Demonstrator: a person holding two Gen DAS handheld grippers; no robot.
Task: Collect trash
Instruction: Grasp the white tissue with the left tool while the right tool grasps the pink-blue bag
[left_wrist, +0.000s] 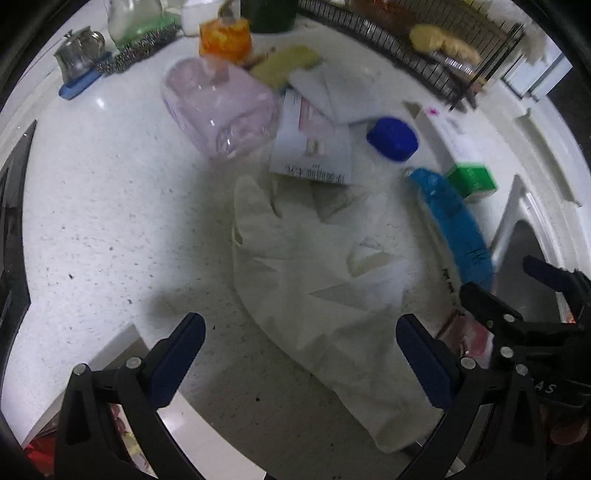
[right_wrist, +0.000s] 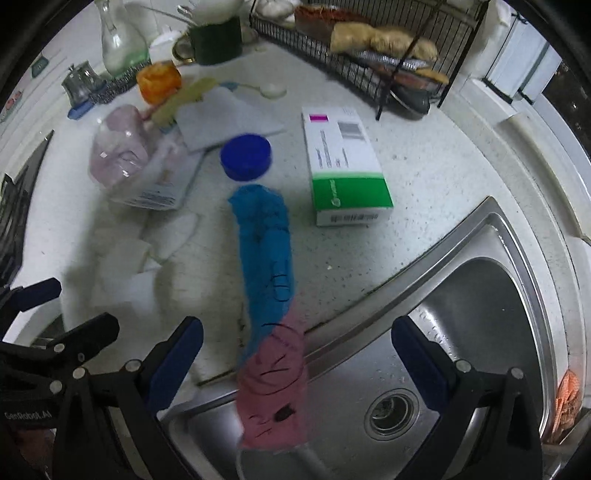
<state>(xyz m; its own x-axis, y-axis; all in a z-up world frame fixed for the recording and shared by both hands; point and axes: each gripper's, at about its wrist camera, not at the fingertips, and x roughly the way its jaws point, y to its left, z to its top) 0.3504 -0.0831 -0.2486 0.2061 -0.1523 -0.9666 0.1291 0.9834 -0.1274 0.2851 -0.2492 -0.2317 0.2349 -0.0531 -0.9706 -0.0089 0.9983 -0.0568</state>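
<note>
A white rubber glove (left_wrist: 306, 266) lies flat on the speckled counter (left_wrist: 110, 206). My left gripper (left_wrist: 303, 354) is open, with one finger on each side of the glove's cuff. A long blue and pink wrapper (right_wrist: 266, 240) stretches from the counter over the sink's edge. Its pink end lies between the fingers of my open right gripper (right_wrist: 295, 362). Further back lie a blue lid (right_wrist: 246, 157), a green and white carton (right_wrist: 345, 166), a clear pink bottle (left_wrist: 218, 107) and a printed white box (left_wrist: 314, 147). The right gripper (left_wrist: 517, 291) shows at the right edge of the left wrist view.
A steel sink (right_wrist: 480, 314) with a drain is on the right. A black wire rack (right_wrist: 369, 66) holding food stands at the back right. An orange container (right_wrist: 159, 81), a dark green mug (right_wrist: 216, 42), a small metal pot (left_wrist: 75, 55) and a glass bottle (right_wrist: 118, 40) line the back.
</note>
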